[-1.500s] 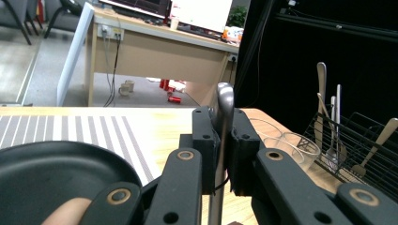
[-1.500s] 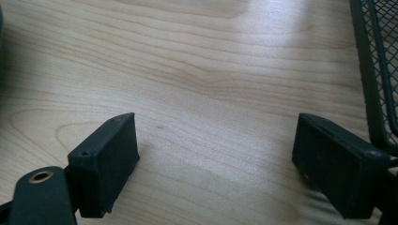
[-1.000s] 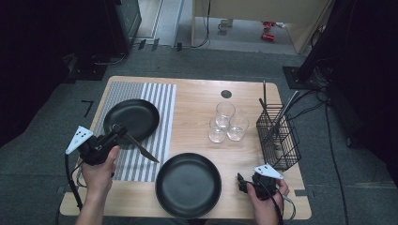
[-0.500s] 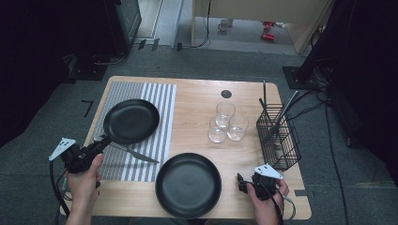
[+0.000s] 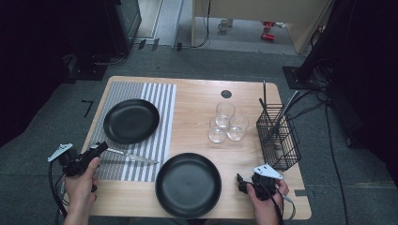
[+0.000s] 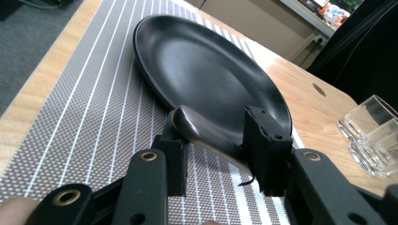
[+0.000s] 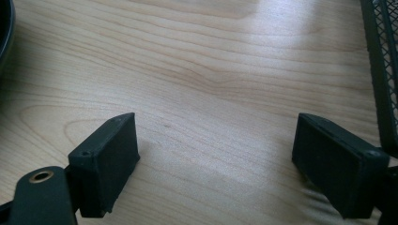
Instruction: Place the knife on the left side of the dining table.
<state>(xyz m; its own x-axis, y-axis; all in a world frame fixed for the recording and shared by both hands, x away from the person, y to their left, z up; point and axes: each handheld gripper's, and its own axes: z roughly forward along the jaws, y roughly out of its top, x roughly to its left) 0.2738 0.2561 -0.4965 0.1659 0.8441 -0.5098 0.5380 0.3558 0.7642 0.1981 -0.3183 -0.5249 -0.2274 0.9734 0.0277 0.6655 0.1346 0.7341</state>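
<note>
A table knife (image 5: 133,157) lies on the grey striped placemat (image 5: 162,108), blade to the right, just in front of a black plate (image 5: 131,121). My left gripper (image 5: 99,148) is at the mat's left edge, low over it. In the left gripper view the knife's dark handle (image 6: 199,131) sits between the jaws of my left gripper (image 6: 216,129), leaning by the left one with a gap to the right one; the jaws have just been opening. My right gripper (image 5: 241,183) rests open over bare wood at the front right, as its own view of the right gripper (image 7: 216,136) also shows.
A second black plate (image 5: 187,183) sits at the front middle. Three glasses (image 5: 226,123) stand right of centre, seen also as glasses (image 6: 371,133). A black wire basket (image 5: 278,136) with utensils stands at the right edge; its mesh (image 7: 382,56) is close to my right gripper.
My left gripper moved left and down from beside the plate to the mat's left edge, carrying the knife. The knife now lies flat on the mat. The right hand stayed still.
</note>
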